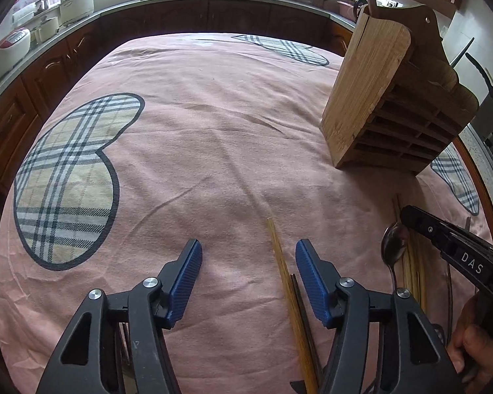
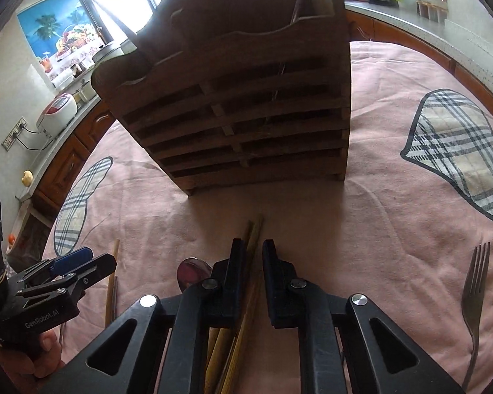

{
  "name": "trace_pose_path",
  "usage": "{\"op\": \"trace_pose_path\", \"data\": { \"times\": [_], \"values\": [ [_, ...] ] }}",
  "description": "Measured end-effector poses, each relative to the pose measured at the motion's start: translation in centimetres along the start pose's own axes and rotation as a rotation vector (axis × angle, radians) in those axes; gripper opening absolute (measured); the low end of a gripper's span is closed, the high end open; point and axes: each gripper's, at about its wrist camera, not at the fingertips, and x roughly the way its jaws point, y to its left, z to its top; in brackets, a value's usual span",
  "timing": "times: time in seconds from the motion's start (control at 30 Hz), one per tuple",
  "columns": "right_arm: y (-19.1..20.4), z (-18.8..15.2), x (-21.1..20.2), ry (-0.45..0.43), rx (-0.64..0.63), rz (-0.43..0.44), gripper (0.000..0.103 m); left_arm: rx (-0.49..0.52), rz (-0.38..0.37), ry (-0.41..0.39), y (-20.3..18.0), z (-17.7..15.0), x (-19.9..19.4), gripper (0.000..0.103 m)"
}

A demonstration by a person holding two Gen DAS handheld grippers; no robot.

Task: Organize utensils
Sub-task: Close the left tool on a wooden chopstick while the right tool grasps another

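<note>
Right wrist view: right gripper [image 2: 253, 249] pinches chopsticks [image 2: 251, 233] pointing up the frame at the wooden holder [image 2: 240, 105]; left gripper [image 1: 248, 256] half open, empty.

Wooden utensil holder [image 2: 246, 105]: one. Fork [image 2: 475, 298]: one. Spoon [image 1: 393, 246]: one. Chopsticks [image 2: 251, 239]: several, exact count unclear.
</note>
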Motion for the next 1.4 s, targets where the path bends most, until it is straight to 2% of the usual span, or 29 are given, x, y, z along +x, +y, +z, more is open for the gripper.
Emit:
{"op": "trace_pose_path", "data": {
  "times": [0.17,0.23,0.4,0.7,0.9,1.17,1.27,1.4],
  "values": [
    [-0.3,0.6,0.3,0.005,0.001,0.003,0.007,0.031,0.014,-0.006,-0.8,0.5,0.7,0.054],
    [-0.3,1.0,0.6,0.011,-0.004,0.003,0.007,0.050,0.025,-0.010,-1.3,0.6,0.9,0.045],
    [-0.6,1.4,0.7,0.020,-0.006,0.013,0.007,0.050,0.006,-0.011,-1.2,0.7,1.1,0.010],
    [-0.7,1.2,0.0,0.042,-0.015,0.000,0.007,0.037,-0.022,0.010,-0.5,0.7,0.8,0.009],
    [-1.3,1.0,-0.2,0.031,0.024,0.014,0.007,0.046,-0.020,0.013,-0.5,0.6,0.4,0.010],
    [0.3,2.0,0.9,0.034,-0.037,-0.021,0.008,0.058,-0.020,0.001,-1.0,0.4,0.2,0.008],
    [0.1,2.0,0.5,0.033,-0.030,-0.012,0.007,0.039,-0.046,-0.013,-0.4,0.2,-0.9,0.006],
    [0.0,1.5,-1.8,-0.028,0.009,0.041,0.006,0.017,-0.082,-0.059,0.3,0.0,-3.8,0.004]
  ]
}}
